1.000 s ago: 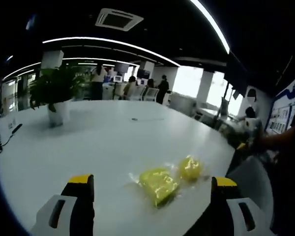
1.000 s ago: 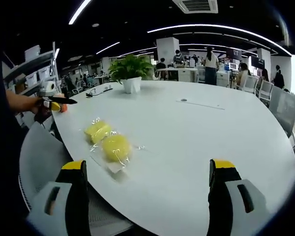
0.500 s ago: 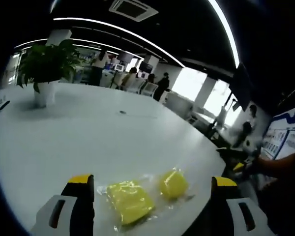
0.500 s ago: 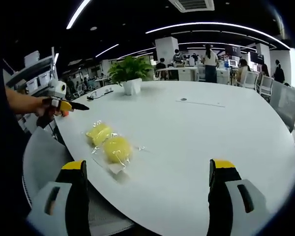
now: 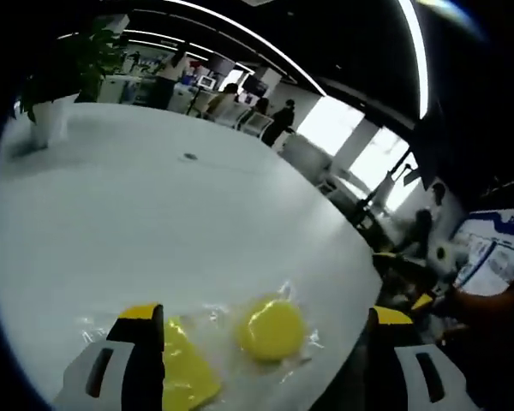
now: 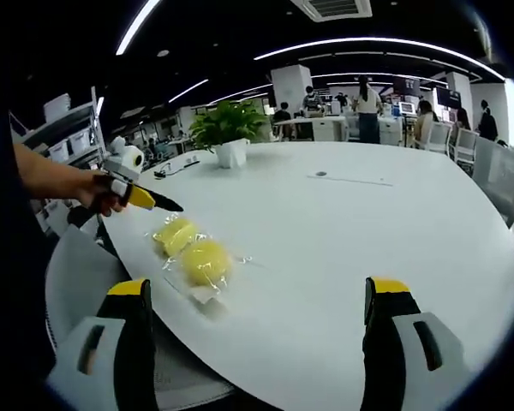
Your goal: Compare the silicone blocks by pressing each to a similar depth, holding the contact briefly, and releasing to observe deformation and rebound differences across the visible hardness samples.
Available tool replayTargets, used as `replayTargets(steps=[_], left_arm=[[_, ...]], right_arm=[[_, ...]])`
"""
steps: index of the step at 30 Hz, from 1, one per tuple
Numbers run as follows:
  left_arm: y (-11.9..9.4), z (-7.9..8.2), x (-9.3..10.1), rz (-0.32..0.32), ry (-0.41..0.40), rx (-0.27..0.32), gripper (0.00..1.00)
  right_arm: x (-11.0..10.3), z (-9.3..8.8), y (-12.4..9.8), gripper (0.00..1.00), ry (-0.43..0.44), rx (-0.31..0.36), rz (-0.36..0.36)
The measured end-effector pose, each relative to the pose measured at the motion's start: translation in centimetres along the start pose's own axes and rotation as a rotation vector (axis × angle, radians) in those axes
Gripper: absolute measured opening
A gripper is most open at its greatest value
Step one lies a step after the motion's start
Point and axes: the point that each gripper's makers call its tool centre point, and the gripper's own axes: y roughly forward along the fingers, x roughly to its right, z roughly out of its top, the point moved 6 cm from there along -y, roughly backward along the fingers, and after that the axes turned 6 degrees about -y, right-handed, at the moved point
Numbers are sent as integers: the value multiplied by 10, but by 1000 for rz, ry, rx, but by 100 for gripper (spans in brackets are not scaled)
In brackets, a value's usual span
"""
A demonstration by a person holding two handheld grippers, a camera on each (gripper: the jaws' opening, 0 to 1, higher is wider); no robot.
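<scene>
Two yellow silicone blocks in clear wrap lie near the white table's [image 6: 343, 248] edge. In the left gripper view the round block [image 5: 272, 330] lies between the jaws, and the squarer block [image 5: 188, 381] is partly hidden behind the left jaw. My left gripper [image 5: 265, 315] is open, just above them. The right gripper view shows the same round block [image 6: 206, 259] and the squarer block [image 6: 176, 234], with the left gripper [image 6: 146, 199] held in a hand just left of them. My right gripper [image 6: 257, 287] is open and stands back from the blocks.
A potted plant [image 6: 227, 128] stands at the far side of the table, also seen as the plant [image 5: 64, 73]. A grey chair [image 6: 73, 282] sits below the table edge near the blocks. A small disc [image 6: 319, 174] lies mid-table. People sit at desks far behind.
The left gripper has moved in toward the blocks and tipped downward, so they now sit large between its jaws. The right gripper has stayed put.
</scene>
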Motion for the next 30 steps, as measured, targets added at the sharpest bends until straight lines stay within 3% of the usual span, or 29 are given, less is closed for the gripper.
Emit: replayTargets(steps=[5, 8, 10, 13, 17, 25, 30], left_arm=[[12, -3, 0, 20, -55, -33, 100], [23, -1, 5, 1, -141, -4, 100], [31, -2, 8, 4, -142, -13, 100], [40, -5, 3, 61, -148, -24, 99], [46, -8, -4, 132, -280, -21, 88], [57, -8, -11, 150, -321, -5, 82], [68, -13, -17, 181, -334, -27, 80]], right_arm=[[-3, -3, -3, 96, 15, 7, 2], [0, -5, -3, 96, 18, 0, 6], [2, -3, -4, 96, 19, 6, 8], [4, -1, -3, 96, 14, 18, 15], [-1, 3, 0, 96, 7, 27, 49], [-1, -2, 4, 96, 7, 24, 89], [4, 2, 3, 96, 2, 36, 86]])
